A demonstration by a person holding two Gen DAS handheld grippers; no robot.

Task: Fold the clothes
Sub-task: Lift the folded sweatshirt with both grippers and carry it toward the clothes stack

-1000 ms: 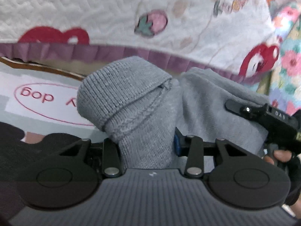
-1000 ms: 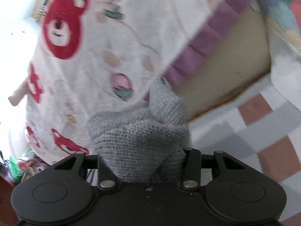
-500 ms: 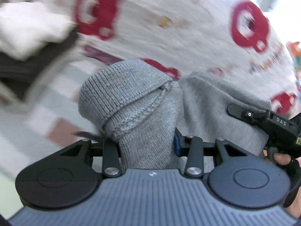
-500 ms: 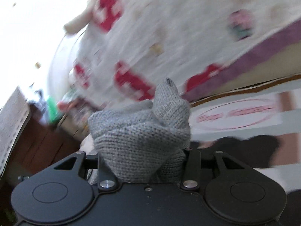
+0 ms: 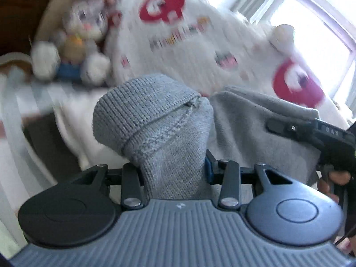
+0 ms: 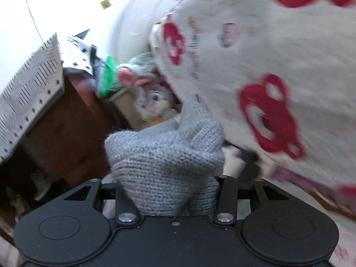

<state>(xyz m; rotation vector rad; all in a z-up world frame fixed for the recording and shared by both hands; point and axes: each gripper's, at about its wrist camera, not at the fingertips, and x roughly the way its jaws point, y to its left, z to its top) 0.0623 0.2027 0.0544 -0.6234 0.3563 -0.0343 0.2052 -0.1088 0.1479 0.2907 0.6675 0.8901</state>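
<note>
Left wrist: we've got the grey sweater (image 5: 155, 120) clamped in the left gripper (image 5: 175, 171), stretched rightward to the right gripper (image 5: 311, 131), also clamped on it.

Left claw (image 5: 175, 153) clamped on a bunched grey knit garment (image 5: 153, 122), right claw (image 5: 311, 133) at three o'clock gripping the same cloth, white bear-print blanket (image 5: 200, 44) at twelve, blurred plush rabbit (image 5: 82, 35) at ten, bright window (image 5: 311, 29) at two.

The knitted sweater (image 5: 155, 129) bunches between my left gripper (image 5: 174, 169) fingers. Behind it lies the quilt (image 5: 189, 51). A plush rabbit (image 5: 82, 31) sits left of the quilt.
</note>
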